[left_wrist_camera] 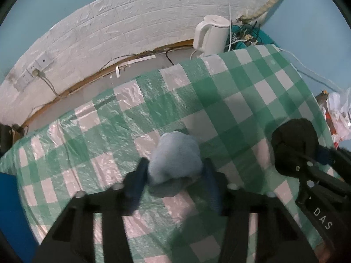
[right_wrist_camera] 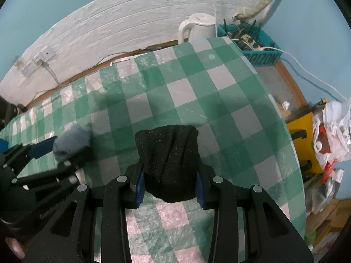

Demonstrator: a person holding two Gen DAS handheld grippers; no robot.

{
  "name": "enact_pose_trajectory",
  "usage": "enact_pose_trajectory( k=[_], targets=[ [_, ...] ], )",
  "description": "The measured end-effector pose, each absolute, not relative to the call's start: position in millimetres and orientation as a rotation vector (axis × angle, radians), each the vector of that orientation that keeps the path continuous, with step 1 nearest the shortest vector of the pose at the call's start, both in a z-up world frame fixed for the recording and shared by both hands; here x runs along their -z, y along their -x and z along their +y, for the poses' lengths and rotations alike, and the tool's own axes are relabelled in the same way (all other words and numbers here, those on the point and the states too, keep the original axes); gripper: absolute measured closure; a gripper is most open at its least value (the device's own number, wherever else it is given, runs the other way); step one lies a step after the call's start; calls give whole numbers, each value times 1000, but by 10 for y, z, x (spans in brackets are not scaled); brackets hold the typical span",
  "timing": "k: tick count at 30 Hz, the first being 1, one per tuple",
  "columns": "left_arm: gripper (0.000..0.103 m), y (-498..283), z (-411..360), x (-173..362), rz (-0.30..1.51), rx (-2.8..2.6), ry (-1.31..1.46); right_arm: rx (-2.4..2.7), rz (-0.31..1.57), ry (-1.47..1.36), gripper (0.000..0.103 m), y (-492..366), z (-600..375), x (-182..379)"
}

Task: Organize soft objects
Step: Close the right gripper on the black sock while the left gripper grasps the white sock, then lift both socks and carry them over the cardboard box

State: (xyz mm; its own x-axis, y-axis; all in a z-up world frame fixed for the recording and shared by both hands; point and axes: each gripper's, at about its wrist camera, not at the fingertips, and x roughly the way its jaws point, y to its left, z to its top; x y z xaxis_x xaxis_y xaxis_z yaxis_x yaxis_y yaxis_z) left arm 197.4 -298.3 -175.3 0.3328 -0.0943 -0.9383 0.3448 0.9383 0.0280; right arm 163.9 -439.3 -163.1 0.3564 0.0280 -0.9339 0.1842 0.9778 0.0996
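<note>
Your left tool (left_wrist_camera: 174, 175) grips the pale blue fuzzy sock bundle (left_wrist_camera: 175, 157), blurred; your right tool (right_wrist_camera: 169, 182) clenches the black knitted sock roll (right_wrist_camera: 167, 157), its lower end hidden. Both hang over the green-checked plastic-covered surface (right_wrist_camera: 197, 83), whose open squares run to the far edge.

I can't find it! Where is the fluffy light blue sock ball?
In the left wrist view, the light blue sock ball sits between the left tongs, on the checked tablecloth.
</note>
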Motion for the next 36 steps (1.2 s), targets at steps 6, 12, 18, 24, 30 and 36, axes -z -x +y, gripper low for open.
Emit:
enact_pose_trajectory(
  k=[6,12,18,24,30,36],
  targets=[
    [72,-1869,-2829,1619,1139,293,-260,67,1200,-162,67,-1630,-4226,1544],
    [73,-1725,-2590,1457,1100,280,-243,23,1188,-102,67,-1582,-4001,1405],
    [73,-1587,-2360,1266,1077,256,-225,-22,1175,-63,67,-1532,-3772,1247],
    [73,-1421,-2177,1062,1038,234,-235,-66,1161,-35,67,-1406,-3536,1095],
    [73,-1233,-1945,886,1016,216,-246,-110,1145,-17,67,-1291,-3326,923],
    [73,-1083,-1664,742,1004,184,-249,-159,1122,1,67,-1188,-3065,747]
  ],
)
